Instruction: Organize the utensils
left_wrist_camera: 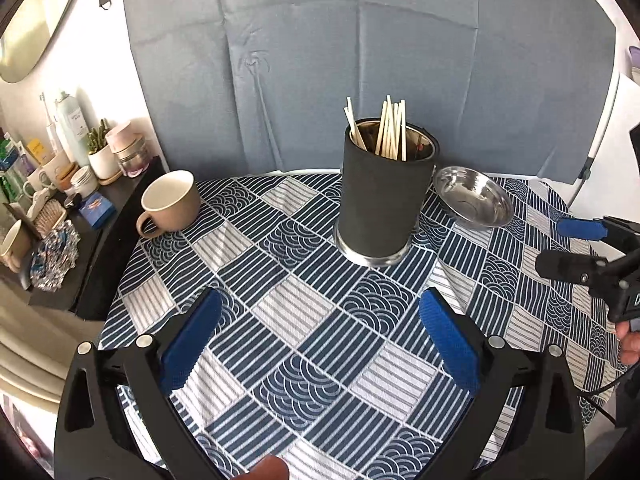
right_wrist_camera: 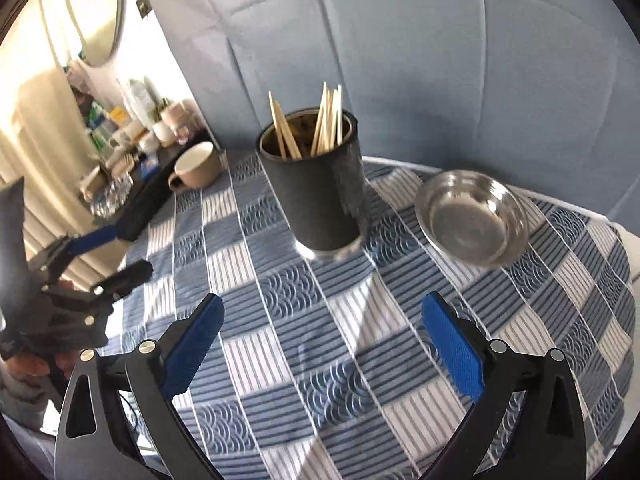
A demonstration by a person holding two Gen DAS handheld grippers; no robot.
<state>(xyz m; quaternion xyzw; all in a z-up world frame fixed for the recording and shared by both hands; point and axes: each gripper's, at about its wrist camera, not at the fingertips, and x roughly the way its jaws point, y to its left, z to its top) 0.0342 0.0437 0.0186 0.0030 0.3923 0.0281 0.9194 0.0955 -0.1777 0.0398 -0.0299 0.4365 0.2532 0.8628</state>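
A dark cylindrical holder (left_wrist_camera: 380, 208) (right_wrist_camera: 320, 196) stands upright on the patterned tablecloth (left_wrist_camera: 304, 312), with several pale wooden chopsticks (left_wrist_camera: 390, 130) (right_wrist_camera: 326, 120) sticking out of its top. My left gripper (left_wrist_camera: 320, 336) hovers over the cloth in front of the holder, open and holding nothing. My right gripper (right_wrist_camera: 322, 340) is open too, nothing between its blue pads (right_wrist_camera: 452, 348), a little nearer than the holder. In the left wrist view the right gripper (left_wrist_camera: 576, 248) shows at the right edge; in the right wrist view the left gripper (right_wrist_camera: 108, 256) shows at the left edge.
A beige mug (left_wrist_camera: 172, 200) (right_wrist_camera: 196, 168) sits at the cloth's back left. A shallow steel bowl (left_wrist_camera: 474, 198) (right_wrist_camera: 472, 216) lies right of the holder. A dark side shelf (left_wrist_camera: 92, 232) crowded with bottles, jars and a small plant stands to the left. A blue-grey backdrop (left_wrist_camera: 360, 60) hangs behind.
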